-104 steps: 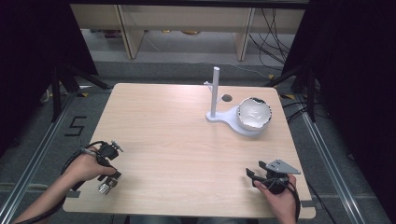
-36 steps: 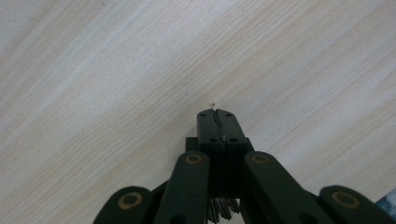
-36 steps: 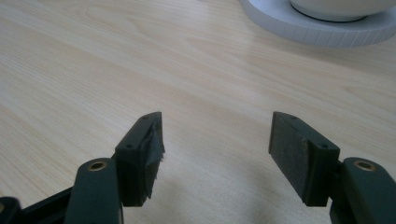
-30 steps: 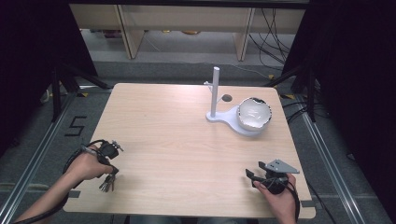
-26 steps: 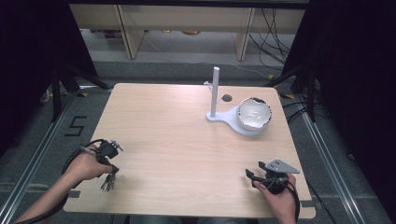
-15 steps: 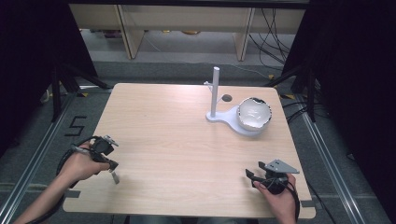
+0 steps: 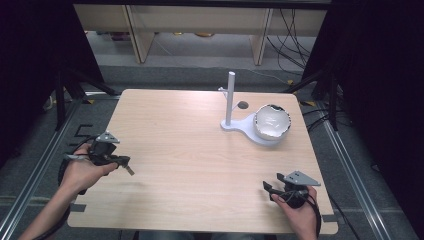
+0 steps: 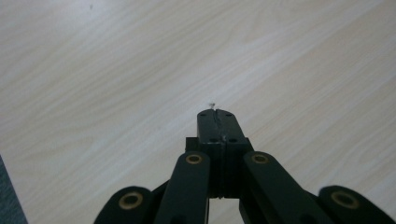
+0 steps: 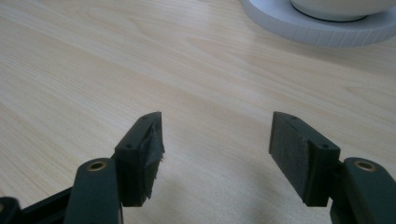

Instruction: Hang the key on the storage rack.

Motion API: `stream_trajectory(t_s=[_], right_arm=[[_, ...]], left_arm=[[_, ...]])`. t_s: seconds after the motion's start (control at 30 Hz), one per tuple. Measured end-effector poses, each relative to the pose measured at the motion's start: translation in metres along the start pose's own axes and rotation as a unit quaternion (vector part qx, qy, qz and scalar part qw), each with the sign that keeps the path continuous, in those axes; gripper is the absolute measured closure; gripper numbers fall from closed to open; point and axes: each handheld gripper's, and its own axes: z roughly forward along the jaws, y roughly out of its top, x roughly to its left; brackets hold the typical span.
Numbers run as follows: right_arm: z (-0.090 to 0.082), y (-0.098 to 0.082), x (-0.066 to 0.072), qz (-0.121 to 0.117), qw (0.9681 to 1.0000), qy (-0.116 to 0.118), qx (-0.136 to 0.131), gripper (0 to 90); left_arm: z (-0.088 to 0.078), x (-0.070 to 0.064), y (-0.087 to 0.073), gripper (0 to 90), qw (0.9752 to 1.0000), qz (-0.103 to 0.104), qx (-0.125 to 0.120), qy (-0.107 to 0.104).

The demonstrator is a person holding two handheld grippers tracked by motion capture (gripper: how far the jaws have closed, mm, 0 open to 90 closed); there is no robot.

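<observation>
High view: left gripper point(image 7: 123, 164) clenched on a pale sliver point(image 7: 129, 170), well left of the white stand point(image 7: 230, 100); right gripper point(image 7: 266, 186) in front of the stand, well apart from it.
Left gripper view: jaws pressed together, a speck of sliver at the tips, table point(image 8: 116, 70) beneath.
Right gripper view: jaws spread, nothing between; stand's base ahead.
Risk: so thin a pinch may let the sliver slip or twist before reaching the stand.

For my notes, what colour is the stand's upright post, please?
White post, clearest in the high view.
</observation>
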Motion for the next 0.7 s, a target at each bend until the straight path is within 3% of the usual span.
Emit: stream_trajectory(t_s=[0.23,0.27,0.33,0.47,0.53,0.57,0.6,0.67,0.7], right_arm=[[0.000,0.000,0.000,0.000,1.0000,0.000,-0.001,36.0],[0.000,0.000,0.000,-0.002,1.0000,-0.002,0.000,36.0],[0.000,0.000,0.000,-0.003,1.0000,-0.001,0.002,36.0],[-0.001,0.000,0.000,-0.002,1.0000,-0.001,0.000,36.1],[-0.001,0.000,0.000,0.000,1.0000,-0.002,-0.001,36.1],[-0.001,0.000,0.000,0.000,1.0000,-0.001,0.000,36.1],[-0.001,0.000,0.000,0.000,1.0000,-0.001,0.000,36.1],[-0.001,0.000,0.000,0.000,1.0000,-0.001,0.000,36.1],[0.000,0.000,0.000,0.001,1.0000,-0.002,-0.003,36.1]], left_arm=[[0.000,-0.002,0.003,90.0,0.9992,0.003,-0.040,-0.004],[0.003,-0.006,0.004,90.0,0.9973,-0.011,-0.072,-0.007],[0.005,-0.008,0.005,90.0,0.9949,-0.021,-0.098,-0.009],[0.010,-0.012,0.009,90.0,0.9909,-0.037,-0.128,-0.017],[0.013,-0.015,0.011,90.0,0.9876,-0.049,-0.148,-0.022],[0.014,-0.015,0.012,90.0,0.9885,-0.041,-0.144,-0.021],[0.017,-0.017,0.013,90.0,0.9855,-0.054,-0.159,-0.026],[0.018,-0.019,0.014,90.0,0.9845,-0.056,-0.164,-0.023],[0.020,-0.020,0.014,90.0,0.9824,-0.061,-0.175,-0.023]])
